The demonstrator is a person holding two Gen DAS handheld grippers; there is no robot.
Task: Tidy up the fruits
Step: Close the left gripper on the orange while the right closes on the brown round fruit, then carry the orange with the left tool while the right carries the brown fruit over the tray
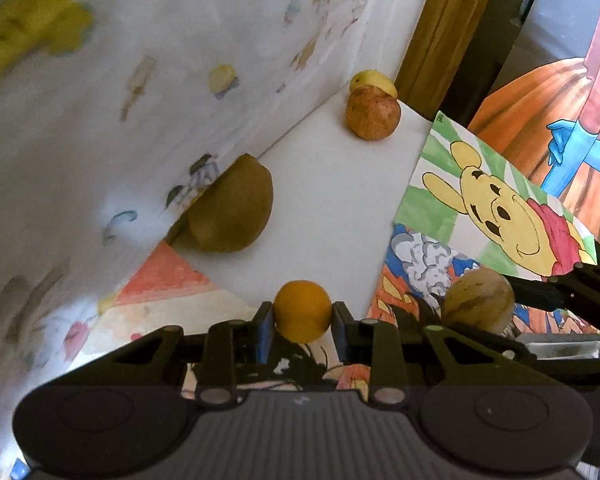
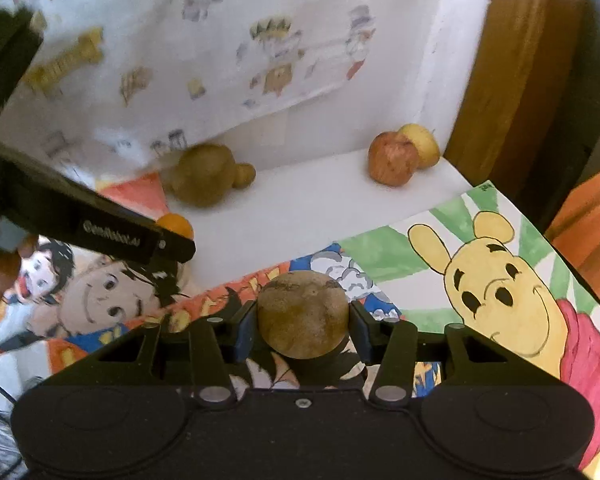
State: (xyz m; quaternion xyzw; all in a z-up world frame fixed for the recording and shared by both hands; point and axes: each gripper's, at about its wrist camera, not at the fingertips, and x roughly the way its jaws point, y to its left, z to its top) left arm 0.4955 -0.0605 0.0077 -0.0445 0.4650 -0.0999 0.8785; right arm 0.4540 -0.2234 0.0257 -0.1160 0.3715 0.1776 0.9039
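Note:
My left gripper (image 1: pixel 303 314) is shut on a small orange fruit (image 1: pixel 302 310), held above the table's drawings. My right gripper (image 2: pixel 302 322) is shut on a round brown fruit (image 2: pixel 302 314); it also shows in the left wrist view (image 1: pixel 478 302). The orange also shows in the right wrist view (image 2: pixel 177 226) behind the left gripper's finger. On the white surface by the wall lie a large brown-green fruit (image 1: pixel 232 204) (image 2: pixel 202 178), a red apple (image 1: pixel 372 111) (image 2: pixel 392 158) and a yellow apple (image 1: pixel 374 82) (image 2: pixel 422 144) behind it.
A white cloth with cartoon prints (image 1: pixel 148 92) hangs at the back and left. Cartoon drawings, including a yellow bear (image 2: pixel 496 280), cover the table. A wooden post (image 1: pixel 448 28) stands at the back right corner. An orange-skirted picture (image 1: pixel 548 112) is at right.

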